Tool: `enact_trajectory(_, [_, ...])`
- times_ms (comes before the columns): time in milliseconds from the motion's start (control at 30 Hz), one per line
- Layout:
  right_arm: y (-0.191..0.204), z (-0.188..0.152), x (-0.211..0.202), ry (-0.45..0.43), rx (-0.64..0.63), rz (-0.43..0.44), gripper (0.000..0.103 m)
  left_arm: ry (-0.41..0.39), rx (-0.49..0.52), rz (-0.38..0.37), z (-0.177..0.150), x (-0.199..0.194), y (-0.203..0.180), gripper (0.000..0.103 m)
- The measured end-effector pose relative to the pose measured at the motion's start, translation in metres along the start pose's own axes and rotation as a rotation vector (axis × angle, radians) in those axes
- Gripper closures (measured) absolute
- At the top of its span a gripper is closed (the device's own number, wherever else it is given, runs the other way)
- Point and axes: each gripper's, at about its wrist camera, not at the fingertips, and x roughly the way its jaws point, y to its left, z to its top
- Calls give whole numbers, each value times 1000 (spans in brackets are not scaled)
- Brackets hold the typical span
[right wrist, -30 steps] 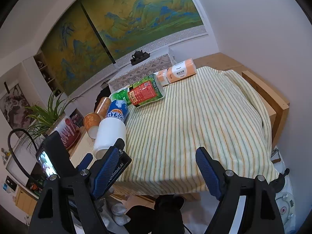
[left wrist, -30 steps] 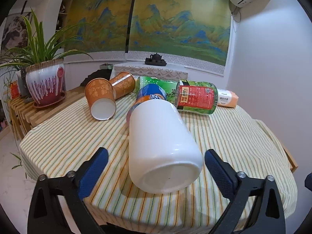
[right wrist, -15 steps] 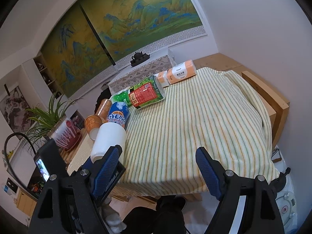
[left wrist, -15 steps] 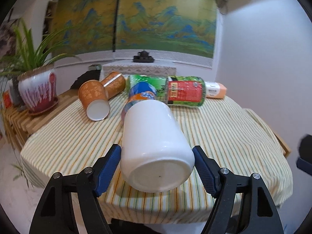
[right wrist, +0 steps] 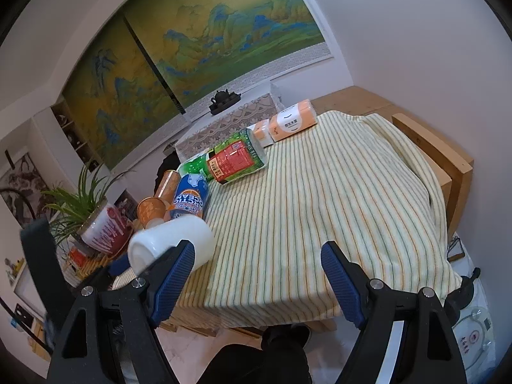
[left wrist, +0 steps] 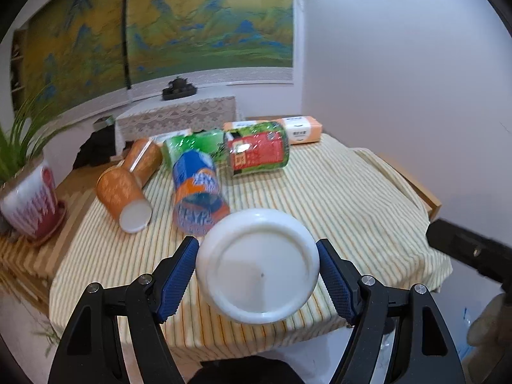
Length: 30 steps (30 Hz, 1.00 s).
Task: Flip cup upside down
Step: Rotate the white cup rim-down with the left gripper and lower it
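Note:
My left gripper is shut on the white cup, its blue pads pressed on both sides. The cup's round base faces the camera and it is lifted off the striped tablecloth. In the right wrist view the white cup shows at the left, held on its side above the table's left front edge. My right gripper is open and empty, in front of the table's near edge.
On the table lie two orange paper cups, a blue-orange cup, a green-red package and an orange-white pack. A potted plant stands on a wooden bench at the left. The wall is at the right.
My left gripper closed on the white cup and raised it off the table, so its base now faces the camera. The right gripper has hardly moved.

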Motion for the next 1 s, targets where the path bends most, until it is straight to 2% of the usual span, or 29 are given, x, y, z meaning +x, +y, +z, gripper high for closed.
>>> enact_trajectory(200, [-2, 1, 2, 2, 6, 1, 25, 4, 26, -21, 14, 14, 1, 26])
enact_trajectory(500, [-5, 0, 5, -5, -14, -33, 25, -9, -41, -43, 21, 35, 14, 26])
enact_trajectory(1000, [-1, -1, 16, 6, -35, -55, 25, -19, -96, -57, 27, 46, 22, 26])
